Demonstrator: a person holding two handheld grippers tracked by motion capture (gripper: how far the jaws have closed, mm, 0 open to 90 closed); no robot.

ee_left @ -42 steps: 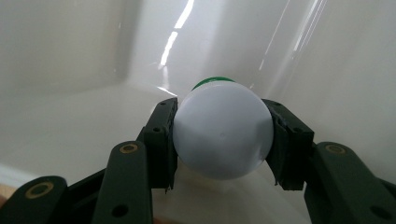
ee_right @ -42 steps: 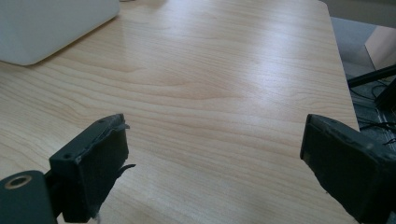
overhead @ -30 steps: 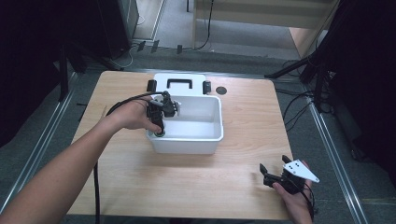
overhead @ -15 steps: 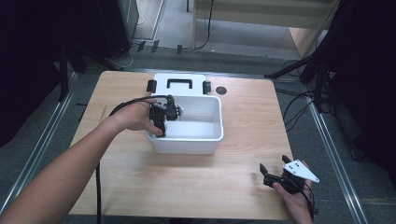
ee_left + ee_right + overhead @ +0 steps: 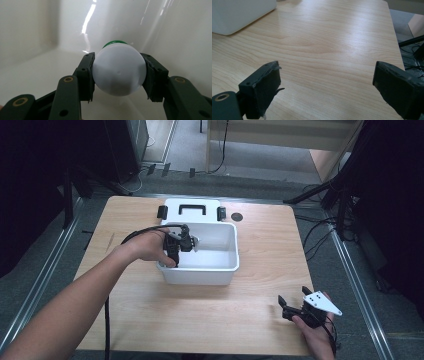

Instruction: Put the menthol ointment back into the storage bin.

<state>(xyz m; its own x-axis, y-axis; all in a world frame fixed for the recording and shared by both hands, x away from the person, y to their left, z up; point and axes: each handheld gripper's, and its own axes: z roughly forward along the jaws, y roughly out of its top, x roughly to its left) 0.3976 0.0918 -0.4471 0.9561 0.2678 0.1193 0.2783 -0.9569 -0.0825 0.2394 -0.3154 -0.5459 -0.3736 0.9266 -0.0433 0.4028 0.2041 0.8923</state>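
Your left gripper (image 5: 119, 75) is clamped on a white bottle (image 5: 119, 72) inside the white bin (image 5: 227, 270), near its left wall. In the left gripper view the bottle's long axis runs straight away from the camera: its rounded base faces you and its green cap (image 5: 115, 44) points at the bin's far wall. Pale plastic walls close in on every side (the one to the right stands nearest). In the high view, the bin's lid (image 5: 191, 210), with a black handle and clips, lies just behind the bin on the wooden table (image 5: 260, 245). The bottle is smooth, matt white and round in section. Your right gripper (image 5: 327, 85) rests well apart near the table's front right corner, jaws spread wide with nothing between them.
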